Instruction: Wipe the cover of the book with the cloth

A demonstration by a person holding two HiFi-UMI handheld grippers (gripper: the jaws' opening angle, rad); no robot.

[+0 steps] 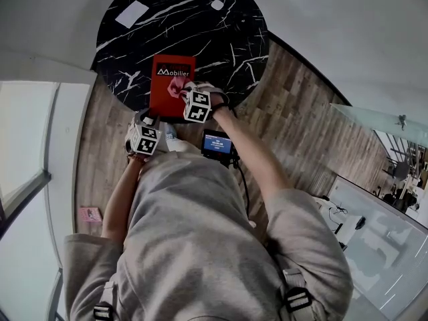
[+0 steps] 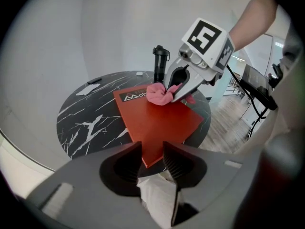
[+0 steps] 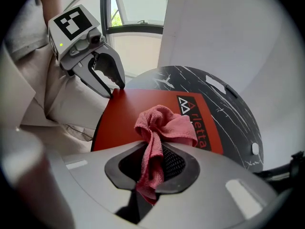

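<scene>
A red book (image 1: 167, 89) lies at the near edge of a round black marble table (image 1: 221, 39). My right gripper (image 3: 152, 156) is shut on a crumpled pink cloth (image 3: 164, 123), which rests on the book's cover (image 3: 128, 113) beside the white title print. In the left gripper view the same cloth (image 2: 159, 93) sits under the right gripper (image 2: 172, 95). My left gripper (image 2: 152, 154) has the book's near corner (image 2: 150, 149) between its jaws, which close on it. From the right gripper view, the left gripper (image 3: 117, 87) meets that corner.
A white card (image 1: 132, 13) and a small white object (image 1: 217, 5) lie at the table's far side. A black bottle (image 2: 160, 63) stands behind the book. A device with a lit screen (image 1: 217, 142) is by my waist. Wooden floor (image 1: 301, 126) surrounds the table.
</scene>
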